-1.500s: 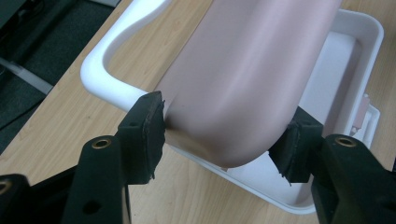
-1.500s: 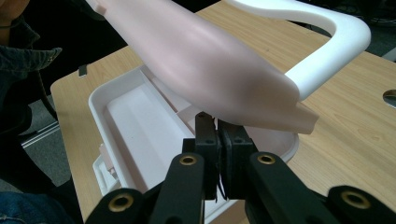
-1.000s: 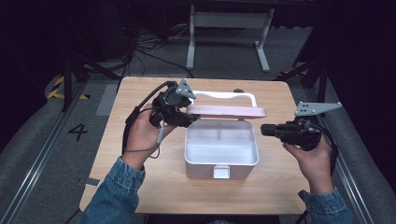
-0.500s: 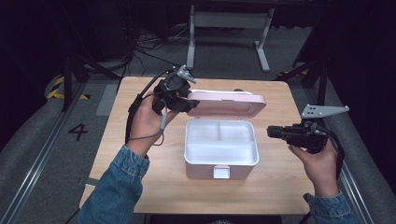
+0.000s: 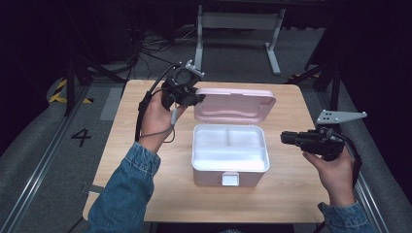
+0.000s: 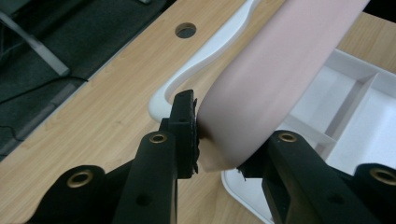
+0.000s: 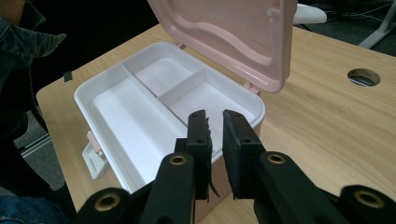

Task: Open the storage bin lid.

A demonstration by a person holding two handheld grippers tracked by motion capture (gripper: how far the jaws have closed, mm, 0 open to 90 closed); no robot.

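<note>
Where my left hand-held gripper (image 6: 219,140) clamps the corner of the pale pink plastic lid (image 5: 235,104), the far jaw sits behind the lid's edge in the left gripper view, so I can see only its arm and not the pad itself. That view also cuts the lid off at the top and right, and the white curved carry handle (image 6: 205,51) shows only in part past the lid. From the high view my left hand (image 5: 158,114) covers much of the gripper body, and the lid stands raised, hinged at the back of the box.

The white rectangular plastic box with pink trim (image 5: 230,154) sits near the middle of the light wooden tabletop (image 5: 291,194), open. Inside are three compartments: one long one along the front and two smaller ones behind it, split by thin white walls. All three look bare and white. A white latch (image 5: 230,179) hangs at the front wall.

My right hand-held gripper (image 7: 215,140) hangs off the box's right side, apart from it, jaws nearly together with a narrow gap and nothing between them. In the high view my right hand (image 5: 335,170) holds it low over the tabletop's right edge.
</note>
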